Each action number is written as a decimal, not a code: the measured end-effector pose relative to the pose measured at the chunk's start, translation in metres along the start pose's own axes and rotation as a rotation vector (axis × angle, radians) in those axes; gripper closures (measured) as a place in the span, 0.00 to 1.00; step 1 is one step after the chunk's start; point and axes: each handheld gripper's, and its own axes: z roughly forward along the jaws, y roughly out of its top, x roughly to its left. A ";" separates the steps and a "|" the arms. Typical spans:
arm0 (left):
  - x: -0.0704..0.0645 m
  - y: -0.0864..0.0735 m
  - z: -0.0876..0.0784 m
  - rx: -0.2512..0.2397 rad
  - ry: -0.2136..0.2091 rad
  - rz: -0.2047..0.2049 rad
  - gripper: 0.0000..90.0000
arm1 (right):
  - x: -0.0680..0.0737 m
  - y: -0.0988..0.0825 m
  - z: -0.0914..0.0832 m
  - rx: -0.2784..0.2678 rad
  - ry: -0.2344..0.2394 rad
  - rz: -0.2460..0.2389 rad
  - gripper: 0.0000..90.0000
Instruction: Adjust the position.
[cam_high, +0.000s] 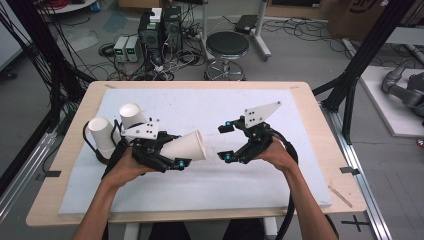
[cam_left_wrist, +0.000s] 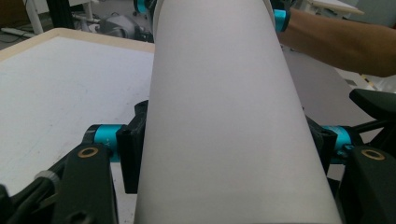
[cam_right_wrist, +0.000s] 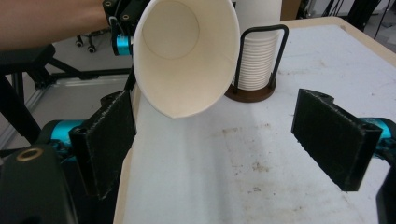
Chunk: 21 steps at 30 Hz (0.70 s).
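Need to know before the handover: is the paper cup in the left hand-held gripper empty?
Empty. The right gripper view looks straight into the paper cup and shows a bare white bottom, nothing inside.

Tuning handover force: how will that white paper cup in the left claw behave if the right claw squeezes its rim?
The paper cup looks thin-walled and empty, so probably light and easily dented. Its rim already looks slightly oval. Tapered sides may slip.

In the left gripper view the paper cup (cam_left_wrist: 224, 116) runs off the top and bottom edges, hiding most of the right gripper (cam_left_wrist: 280, 18) behind it. In the right gripper view the cup stack (cam_right_wrist: 257, 51) is cut off at the top.
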 end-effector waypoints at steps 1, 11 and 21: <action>0.000 -0.001 0.000 -0.009 0.000 -0.006 0.38 | 0.000 -0.001 0.000 -0.005 0.001 0.006 0.16; -0.001 -0.007 0.003 -0.050 -0.005 -0.004 0.38 | 0.001 -0.010 0.007 -0.049 0.006 0.022 0.16; -0.001 -0.008 0.006 -0.064 -0.016 -0.002 0.39 | 0.002 -0.015 0.011 -0.088 0.013 0.043 0.16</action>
